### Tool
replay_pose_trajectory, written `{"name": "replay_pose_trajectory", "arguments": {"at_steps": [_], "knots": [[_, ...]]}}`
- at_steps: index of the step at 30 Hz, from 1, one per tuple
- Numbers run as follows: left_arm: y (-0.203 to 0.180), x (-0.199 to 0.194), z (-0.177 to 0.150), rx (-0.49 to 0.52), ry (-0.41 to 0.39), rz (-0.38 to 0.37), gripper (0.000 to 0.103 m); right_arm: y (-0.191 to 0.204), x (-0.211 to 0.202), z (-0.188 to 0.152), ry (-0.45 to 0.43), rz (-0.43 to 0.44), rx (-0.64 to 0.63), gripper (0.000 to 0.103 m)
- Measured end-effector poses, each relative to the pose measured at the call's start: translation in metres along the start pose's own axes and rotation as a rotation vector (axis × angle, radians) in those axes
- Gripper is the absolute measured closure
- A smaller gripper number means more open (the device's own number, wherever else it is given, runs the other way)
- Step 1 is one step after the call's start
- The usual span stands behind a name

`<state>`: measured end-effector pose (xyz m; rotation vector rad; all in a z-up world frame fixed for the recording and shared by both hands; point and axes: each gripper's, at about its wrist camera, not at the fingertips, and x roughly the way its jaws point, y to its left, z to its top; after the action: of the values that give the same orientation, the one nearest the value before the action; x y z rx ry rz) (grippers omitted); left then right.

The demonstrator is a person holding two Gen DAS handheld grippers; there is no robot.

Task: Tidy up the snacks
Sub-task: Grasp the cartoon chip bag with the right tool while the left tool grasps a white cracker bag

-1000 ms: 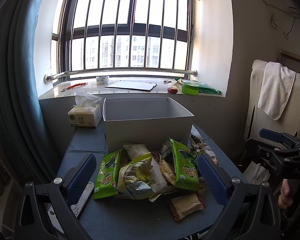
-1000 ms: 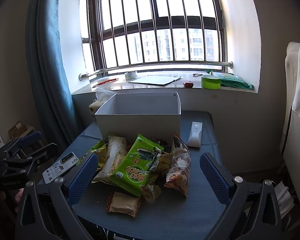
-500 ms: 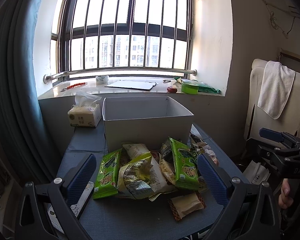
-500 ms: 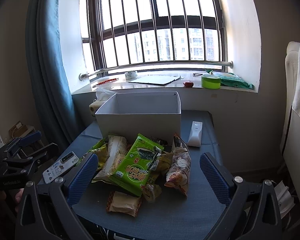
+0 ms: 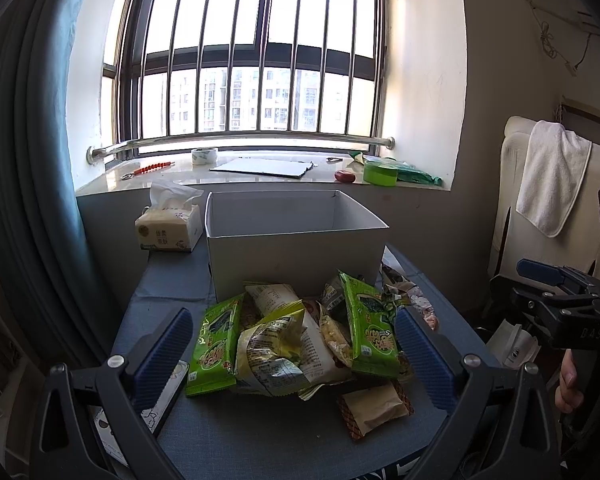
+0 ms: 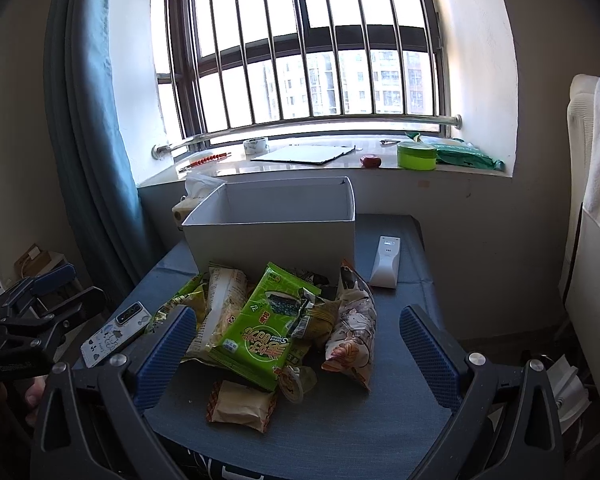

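Observation:
A pile of snack packets (image 5: 300,340) lies on the blue table (image 5: 260,436), in front of an open grey box (image 5: 296,240). The pile holds green packets (image 6: 260,332), a yellow crumpled bag (image 5: 276,352), a patterned bag (image 6: 352,332) and a small tan packet (image 6: 240,404) at the front. The box (image 6: 272,236) looks empty. My left gripper (image 5: 296,356) is open and empty, held in front of the pile. My right gripper (image 6: 296,356) is open and empty, also short of the pile.
A tissue pack (image 5: 168,232) stands left of the box. A white remote (image 6: 386,266) lies right of the box. A phone (image 6: 116,332) lies at the table's left edge. The windowsill (image 5: 260,168) holds tape, a board and a green tub. A towel (image 5: 552,176) hangs at right.

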<state>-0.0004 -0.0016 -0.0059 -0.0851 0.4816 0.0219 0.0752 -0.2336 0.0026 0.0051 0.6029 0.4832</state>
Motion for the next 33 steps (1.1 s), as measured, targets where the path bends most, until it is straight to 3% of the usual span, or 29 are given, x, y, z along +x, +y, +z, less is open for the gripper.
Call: {"name": "replay_pose_trajectory", "arguments": {"at_steps": [4, 12, 17, 18, 20, 22, 23, 26, 29, 33], "knots": [[0.003, 0.002, -0.002, -0.007, 0.015, -0.015, 0.000, -0.021, 0.025, -0.008, 0.063, 0.017, 0.034, 0.000], [0.008, 0.017, -0.011, -0.012, 0.066, -0.032, 0.000, -0.086, 0.118, -0.036, 0.300, 0.060, 0.171, 0.000], [0.008, 0.028, -0.015, -0.011, 0.097, -0.035, 0.000, -0.097, 0.159, -0.044, 0.378, 0.041, 0.202, 0.001], [0.007, 0.031, -0.016, -0.007, 0.104, -0.033, 0.000, -0.097, 0.166, -0.044, 0.402, 0.052, 0.202, 0.003], [0.007, 0.037, -0.018, 0.007, 0.121, -0.026, 0.000, -0.091, 0.175, -0.045, 0.437, 0.075, 0.177, 0.030], [0.007, 0.043, -0.022, 0.022, 0.140, -0.031, 0.000, -0.083, 0.175, -0.044, 0.444, 0.052, 0.111, 0.048], [0.007, 0.046, -0.023, 0.026, 0.152, -0.034, 0.000, -0.081, 0.173, -0.044, 0.447, 0.057, 0.110, 0.052], [0.013, 0.058, -0.029, 0.031, 0.190, -0.028, 0.000, -0.081, 0.158, -0.044, 0.420, 0.070, 0.123, 0.056], [0.017, 0.068, -0.033, 0.049, 0.215, -0.030, 0.000, -0.077, 0.132, -0.043, 0.358, 0.015, 0.085, 0.058], [0.015, 0.087, -0.035, 0.144, 0.256, -0.025, 0.000, -0.078, 0.104, -0.039, 0.291, 0.025, 0.099, 0.059]]}}
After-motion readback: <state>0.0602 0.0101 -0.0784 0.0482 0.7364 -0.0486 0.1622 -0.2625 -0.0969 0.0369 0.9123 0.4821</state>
